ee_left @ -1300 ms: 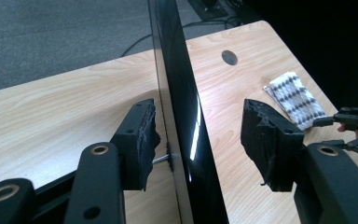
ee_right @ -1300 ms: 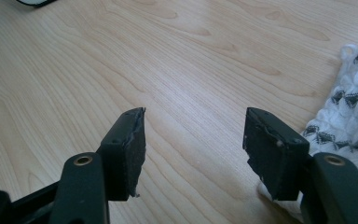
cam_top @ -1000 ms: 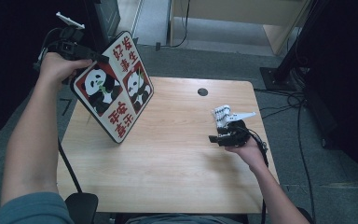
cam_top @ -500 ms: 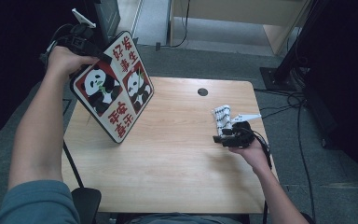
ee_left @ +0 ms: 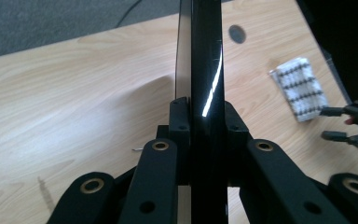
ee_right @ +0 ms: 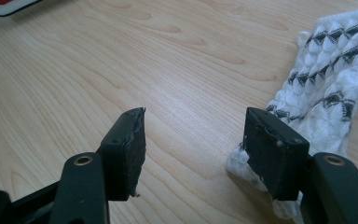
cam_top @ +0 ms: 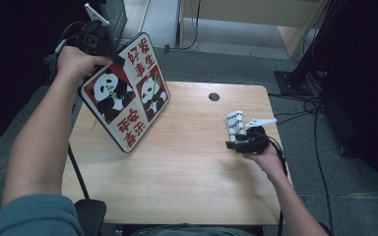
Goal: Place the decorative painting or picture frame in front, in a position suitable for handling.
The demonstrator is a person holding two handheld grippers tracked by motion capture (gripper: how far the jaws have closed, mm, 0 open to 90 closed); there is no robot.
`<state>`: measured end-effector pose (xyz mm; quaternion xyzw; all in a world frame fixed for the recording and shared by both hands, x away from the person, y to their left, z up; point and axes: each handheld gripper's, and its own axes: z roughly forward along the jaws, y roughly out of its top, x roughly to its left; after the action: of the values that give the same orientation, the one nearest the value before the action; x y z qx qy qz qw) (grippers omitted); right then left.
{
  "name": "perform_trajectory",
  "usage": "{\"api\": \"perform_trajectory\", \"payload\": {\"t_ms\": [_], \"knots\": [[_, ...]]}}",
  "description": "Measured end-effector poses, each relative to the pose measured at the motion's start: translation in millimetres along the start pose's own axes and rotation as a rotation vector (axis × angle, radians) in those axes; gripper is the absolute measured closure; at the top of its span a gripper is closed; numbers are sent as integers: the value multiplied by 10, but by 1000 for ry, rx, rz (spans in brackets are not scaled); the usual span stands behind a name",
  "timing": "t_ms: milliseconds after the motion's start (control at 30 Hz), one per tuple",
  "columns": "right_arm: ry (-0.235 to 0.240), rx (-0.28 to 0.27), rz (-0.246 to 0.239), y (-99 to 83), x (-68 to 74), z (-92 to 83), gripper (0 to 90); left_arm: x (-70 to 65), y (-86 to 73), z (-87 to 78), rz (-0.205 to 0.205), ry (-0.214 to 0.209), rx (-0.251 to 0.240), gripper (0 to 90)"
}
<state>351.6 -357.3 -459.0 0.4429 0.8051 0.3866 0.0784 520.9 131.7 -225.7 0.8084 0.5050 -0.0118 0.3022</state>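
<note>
Two grippers work at a wooden table [cam_top: 177,167]. The largest thing, a flat board [cam_top: 125,93] printed with two pandas and red characters, stands tilted at the table's left side, its lower corner resting on the wood and its upper edge raised. The left gripper [ee_left: 200,116] has just been closing and now clamps the board's black edge between its jaws; the left hand [cam_top: 76,61] holds it at the board's upper corner. A white cloth [ee_right: 326,98] with dark stitching lies at the right side. The right gripper [ee_right: 193,140] rests low over the table, jaws spread wide, one pad [ee_right: 272,149] just beside the cloth's end.
</note>
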Motion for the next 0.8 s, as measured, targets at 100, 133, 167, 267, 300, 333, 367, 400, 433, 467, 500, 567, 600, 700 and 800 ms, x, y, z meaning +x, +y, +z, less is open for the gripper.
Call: {"api": "perform_trajectory", "payload": {"t_ms": [100, 133, 167, 267, 300, 333, 367, 400, 433, 467, 500, 567, 600, 700, 800], "knots": [[-1, 1, 1, 2, 3, 2, 403, -156, 2, -41, 9, -6, -15, 796], [-1, -1, 1, 3, 3, 0, 403, -243, 11, -50, 15, -7, -18, 794], [-1, -3, 5, 5, 6, -5, 403, -298, 18, -55, 28, -9, -12, 792], [-4, -5, 5, 4, 1, -14, 403, -480, 34, -56, 34, -19, 3, 793], [-7, -4, 8, 3, 0, -21, 403, -524, 34, -52, 40, -27, 10, 793], [-8, -9, 6, 2, -2, -25, 403, -569, 32, -47, 43, -33, 17, 793], [-8, -9, 6, 2, -2, -25, 403, -569, 32, -47, 43, -33, 17, 793], [-10, -10, 9, 2, -2, -34, 403, -614, 29, -44, 51, -38, 24, 793], [-11, -12, 9, 2, -3, -40, 403, -662, 23, -38, 56, -41, 26, 793], [-11, -14, 9, 2, -3, -46, 404, -703, 18, -33, 62, -44, 31, 793], [-9, -15, 12, 2, -3, -49, 404, -767, 7, -18, 77, -46, 40, 793], [-11, -14, 12, 3, -5, -46, 404, -828, -4, 12, 90, -51, 48, 792], [-11, -14, 12, 3, -5, -46, 404, -828, -4, 12, 90, -51, 48, 792], [-12, -10, 15, 4, -5, -27, 404, -920, -29, 104, 116, -61, 60, 792], [-9, -7, 19, 6, 2, -22, 404, -1023, -46, 181, 152, -59, 57, 791]]}}
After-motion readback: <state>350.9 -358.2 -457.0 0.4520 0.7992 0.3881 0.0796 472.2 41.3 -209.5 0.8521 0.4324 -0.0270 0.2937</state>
